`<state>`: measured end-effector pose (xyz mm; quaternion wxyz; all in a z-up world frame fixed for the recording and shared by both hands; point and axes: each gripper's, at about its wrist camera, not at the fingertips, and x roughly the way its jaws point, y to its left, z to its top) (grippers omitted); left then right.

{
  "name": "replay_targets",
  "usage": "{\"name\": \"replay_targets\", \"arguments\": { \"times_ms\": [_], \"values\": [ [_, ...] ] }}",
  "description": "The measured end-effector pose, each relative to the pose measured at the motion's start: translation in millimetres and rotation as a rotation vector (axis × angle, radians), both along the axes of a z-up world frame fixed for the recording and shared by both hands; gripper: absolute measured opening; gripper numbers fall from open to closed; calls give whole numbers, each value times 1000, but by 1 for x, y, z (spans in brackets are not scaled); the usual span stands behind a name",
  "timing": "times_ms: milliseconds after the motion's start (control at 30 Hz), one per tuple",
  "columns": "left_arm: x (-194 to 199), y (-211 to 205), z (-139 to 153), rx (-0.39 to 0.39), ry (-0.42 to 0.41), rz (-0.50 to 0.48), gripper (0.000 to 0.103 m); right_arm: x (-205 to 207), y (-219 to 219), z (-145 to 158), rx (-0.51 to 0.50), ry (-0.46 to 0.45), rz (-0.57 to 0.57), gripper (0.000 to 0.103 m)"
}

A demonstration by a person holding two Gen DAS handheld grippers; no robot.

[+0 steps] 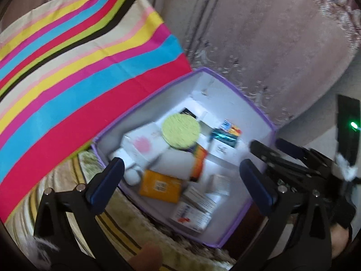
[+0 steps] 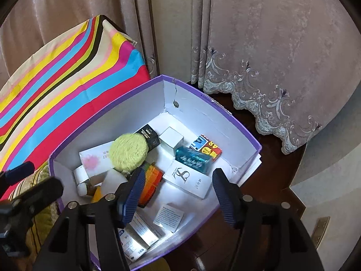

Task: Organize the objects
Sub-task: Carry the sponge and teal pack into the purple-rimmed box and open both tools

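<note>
Now | left tool point(image 1: 180, 178) wide open, empty; right tool point(image 2: 178, 194) part open, empty | both above purple-rimmed box point(image 2: 237, 118)

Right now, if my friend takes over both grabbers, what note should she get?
Left gripper: open, empty, above the purple box.
Right gripper: open, empty, over the same box.
In the box: green round pad, teal packet, white carton, orange box, other small cartons.
Done: these items are inside.
Left: I cannot see any loose items outside; look around, then tidy the jumble.
</note>
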<state>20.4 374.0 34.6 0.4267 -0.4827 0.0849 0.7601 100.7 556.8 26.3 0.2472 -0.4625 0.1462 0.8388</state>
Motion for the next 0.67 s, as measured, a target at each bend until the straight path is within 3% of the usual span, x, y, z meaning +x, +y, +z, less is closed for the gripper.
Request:
{"name": "replay_targets", "arguments": {
  "times_ms": [133, 233, 500, 667],
  "values": [
    [11, -1, 2, -91, 73, 32, 102, 11, 0, 2, -5, -4, -5, 63],
    [9, -3, 2, -73, 40, 29, 102, 18, -2, 3, -4, -7, -9, 63],
    [17, 4, 1, -76, 35, -8, 102, 23, 1, 3, -16, -8, -21, 63],
    [21, 6, 4, -38, 37, -18, 103, 23, 2, 2, -16, -9, -23, 63]
  ]
}}
